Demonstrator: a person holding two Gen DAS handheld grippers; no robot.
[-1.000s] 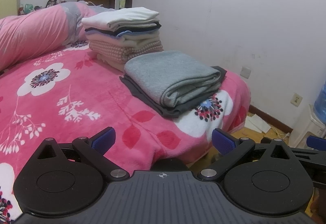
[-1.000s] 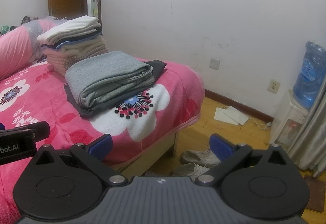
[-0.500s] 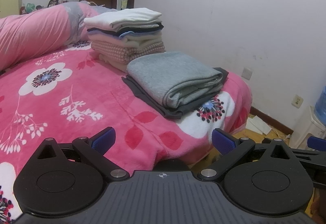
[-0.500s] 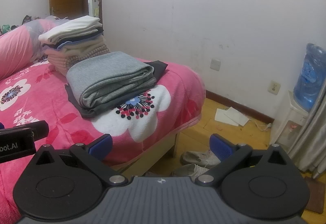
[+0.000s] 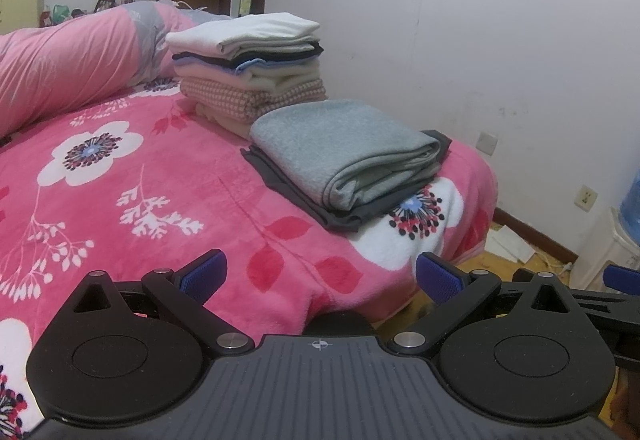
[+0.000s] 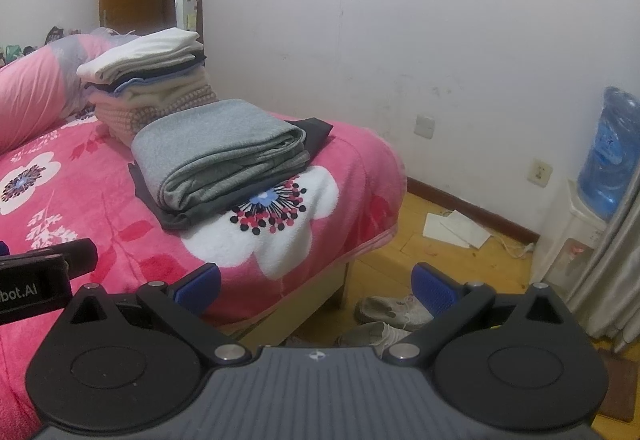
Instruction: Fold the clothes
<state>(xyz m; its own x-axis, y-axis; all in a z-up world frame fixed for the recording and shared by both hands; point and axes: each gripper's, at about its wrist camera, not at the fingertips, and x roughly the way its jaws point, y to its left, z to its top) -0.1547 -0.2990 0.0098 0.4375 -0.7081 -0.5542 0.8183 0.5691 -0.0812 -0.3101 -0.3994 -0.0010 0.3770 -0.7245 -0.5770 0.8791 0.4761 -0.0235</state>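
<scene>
Clothes are seen already folded on the pink floral blanket [image 5: 160, 200]: a grey folded garment [image 5: 344, 156] lies on a darker grey one [image 5: 340, 218] near the bed's far corner, and just behind it, touching or nearly so, a taller stack [image 5: 248, 80] is topped by a white piece. No unfolded garment is shown in either view.

The left gripper [image 5: 320, 276] is held low over the near edge of the bed, its jaws spread wide with nothing between the blue pads [image 5: 202, 274]. The right gripper [image 6: 316, 286] is likewise spread and empty, held past the bed's corner, well apart from both piles.

The folding appears largely done, so the step in hand is judged to be a retreat or a search for the next item. If another garment is to be fetched, the finished piles are best left untouched and approached from the side, since the tall stack looks easily toppled.

By the right wrist view alone are shown the wooden floor, the shoes [image 6: 390, 314], scattered papers [image 6: 456, 228] and the water bottle [image 6: 610, 156] in full. More of the blanket and the long pink bolster [image 5: 68, 68] is given by the left wrist view.
</scene>
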